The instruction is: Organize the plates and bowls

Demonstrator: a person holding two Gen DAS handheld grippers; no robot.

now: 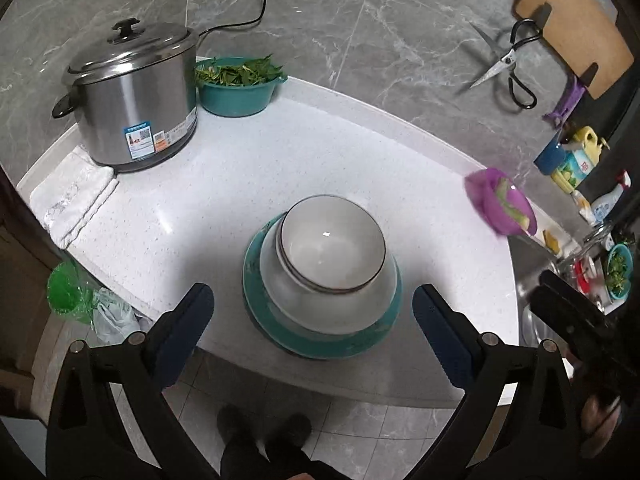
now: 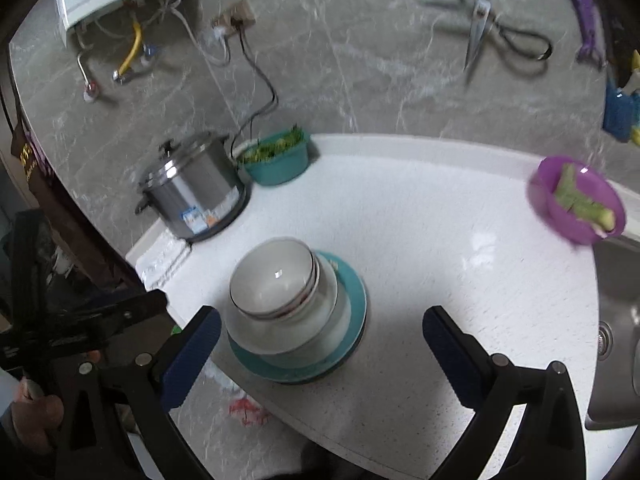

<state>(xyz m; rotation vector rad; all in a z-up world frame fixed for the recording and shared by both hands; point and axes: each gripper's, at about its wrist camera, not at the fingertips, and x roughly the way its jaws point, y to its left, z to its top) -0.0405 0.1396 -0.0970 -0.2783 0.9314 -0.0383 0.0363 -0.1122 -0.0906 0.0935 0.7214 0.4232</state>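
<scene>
A stack stands near the front edge of the white counter [image 1: 224, 184]: a teal plate [image 1: 320, 340] at the bottom, a wide white bowl [image 1: 328, 308] on it, and dark-rimmed white bowls [image 1: 332, 248] nested on top. In the right wrist view the same teal plate [image 2: 352, 292] carries the white bowls [image 2: 276, 280]. My left gripper [image 1: 314, 310] hovers above and in front of the stack, open, nothing between its blue pads. My right gripper [image 2: 322, 330] is also open and empty, above the stack's right side. Each gripper shows at the edge of the other's view.
A steel pot [image 1: 132, 96] with a lid stands at the back left beside a teal basin of greens [image 1: 238, 84]. A folded white cloth [image 1: 76, 200] lies left. A purple bowl of vegetable pieces [image 2: 576, 200] sits at the right by the sink [image 2: 616, 320]. Scissors [image 1: 508, 60] hang on the wall.
</scene>
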